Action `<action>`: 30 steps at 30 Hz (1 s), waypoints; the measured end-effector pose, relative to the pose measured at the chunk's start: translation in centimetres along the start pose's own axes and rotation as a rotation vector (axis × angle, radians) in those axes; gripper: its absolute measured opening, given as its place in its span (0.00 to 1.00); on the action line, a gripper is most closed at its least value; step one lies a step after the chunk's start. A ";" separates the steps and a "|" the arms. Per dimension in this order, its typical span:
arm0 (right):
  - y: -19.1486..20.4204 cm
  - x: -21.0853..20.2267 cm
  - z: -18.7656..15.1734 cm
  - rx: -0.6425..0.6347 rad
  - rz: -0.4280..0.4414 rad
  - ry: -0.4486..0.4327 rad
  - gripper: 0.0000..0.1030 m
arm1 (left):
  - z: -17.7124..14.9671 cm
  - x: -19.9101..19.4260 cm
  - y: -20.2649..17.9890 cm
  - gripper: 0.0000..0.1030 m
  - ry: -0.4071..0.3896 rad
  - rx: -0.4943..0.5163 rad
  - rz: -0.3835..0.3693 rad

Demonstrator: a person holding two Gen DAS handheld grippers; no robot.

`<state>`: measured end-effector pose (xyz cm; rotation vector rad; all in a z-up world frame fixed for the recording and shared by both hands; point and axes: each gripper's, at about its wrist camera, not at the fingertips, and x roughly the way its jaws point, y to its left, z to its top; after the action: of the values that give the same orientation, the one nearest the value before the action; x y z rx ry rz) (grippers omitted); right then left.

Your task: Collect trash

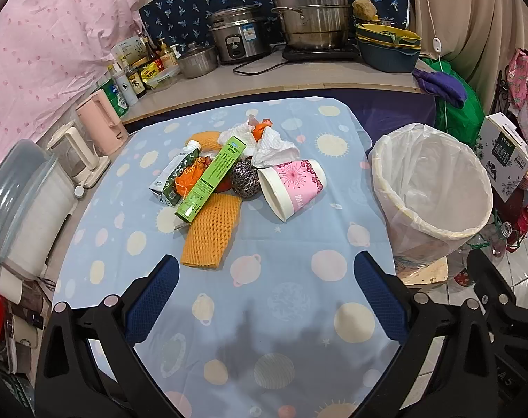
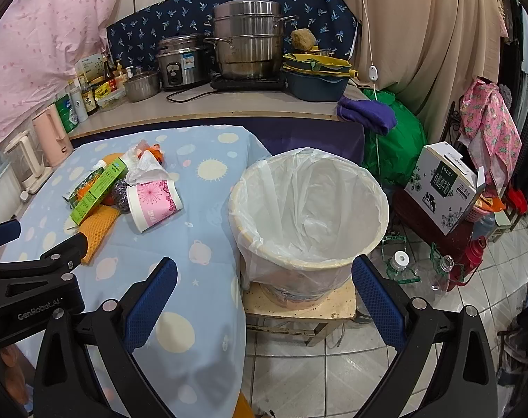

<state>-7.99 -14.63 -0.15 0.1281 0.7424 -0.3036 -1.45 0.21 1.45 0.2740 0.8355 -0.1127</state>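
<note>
A heap of trash lies mid-table on the blue cloth [image 1: 264, 244]: a green box [image 1: 211, 177], a milk carton [image 1: 175, 177], orange foam netting [image 1: 210, 231], a steel scourer [image 1: 245, 177], a pink paper cup [image 1: 292, 186] on its side and crumpled tissue [image 1: 271, 142]. A white-lined bin [image 1: 434, 184] stands right of the table. My left gripper [image 1: 265, 264] is open and empty, short of the heap. My right gripper [image 2: 264, 268] is open and empty, in front of the bin [image 2: 309, 209]. The heap shows at the left with the cup [image 2: 154, 202] nearest.
A counter [image 1: 264, 80] behind the table holds steel pots, a rice cooker, bowls and bottles. Kettles [image 1: 90, 132] stand along the table's left edge. The bin sits on a low stool [image 2: 299, 306]. A box [image 2: 445, 188], bottles and bags crowd the tiled floor at right.
</note>
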 end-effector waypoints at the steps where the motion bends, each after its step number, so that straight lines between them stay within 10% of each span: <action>1: 0.1 0.0 0.1 -0.001 0.000 0.001 0.94 | 0.0 0.1 0.1 0.93 0.003 -0.004 -0.002; 30: 8.3 8.5 -1.1 -0.054 0.048 0.106 0.93 | -3.0 12.4 13.0 0.93 0.131 -0.277 -0.066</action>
<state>-0.17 -8.47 -6.75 0.1109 0.8506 -0.2323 7.35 13.66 -7.10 -0.0076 0.9786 -0.0399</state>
